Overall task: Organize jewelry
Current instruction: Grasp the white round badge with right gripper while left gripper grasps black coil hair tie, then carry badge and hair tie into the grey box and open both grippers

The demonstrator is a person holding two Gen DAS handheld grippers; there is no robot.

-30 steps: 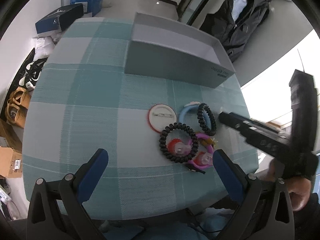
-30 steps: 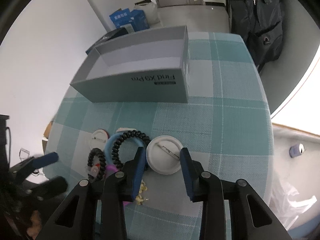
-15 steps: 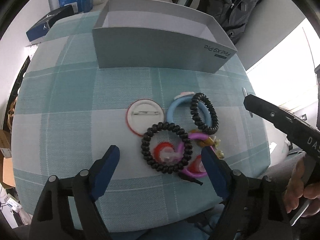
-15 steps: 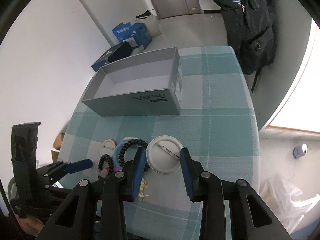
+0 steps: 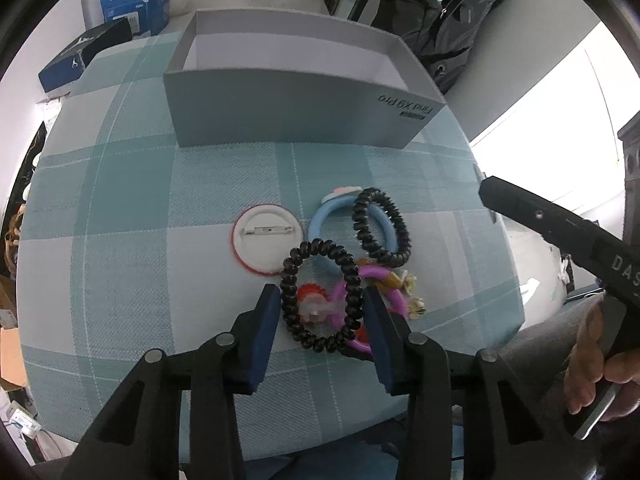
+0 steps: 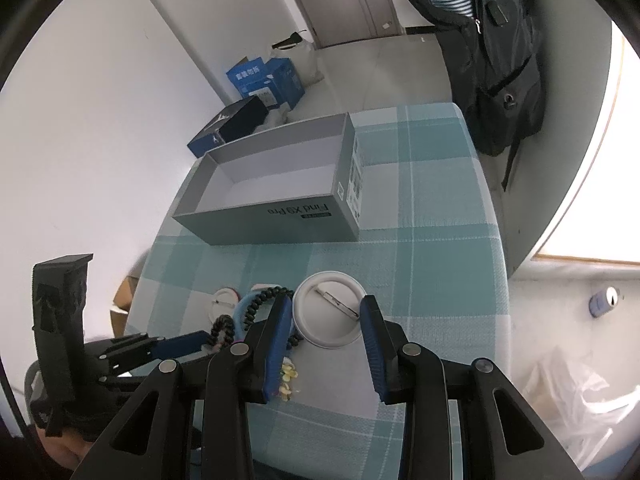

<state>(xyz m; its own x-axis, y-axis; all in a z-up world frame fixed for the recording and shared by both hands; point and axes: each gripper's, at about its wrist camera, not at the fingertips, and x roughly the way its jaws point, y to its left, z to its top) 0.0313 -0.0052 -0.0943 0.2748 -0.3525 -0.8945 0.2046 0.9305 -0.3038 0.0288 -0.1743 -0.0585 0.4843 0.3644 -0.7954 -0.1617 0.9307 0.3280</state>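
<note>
- Jewelry is lying clustered on the checked tabletop (image 5: 120, 208), at six o'clock of the grey box (image 5: 296, 116).
- Your left gripper (image 5: 320, 312) is closing its fingers around the black coil hair tie (image 5: 320, 300), pads seemingly touching.
- Your right gripper (image 6: 326, 320) is gripping the white pin badge (image 6: 330, 314).

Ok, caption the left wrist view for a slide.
Left gripper closing around a black coil hair tie in the jewelry pile, grey box waiting behind.

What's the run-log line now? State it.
left hand-held gripper: closing around black spiral hair tie | right hand-held gripper: holding white pin badge | grey box: empty
</note>
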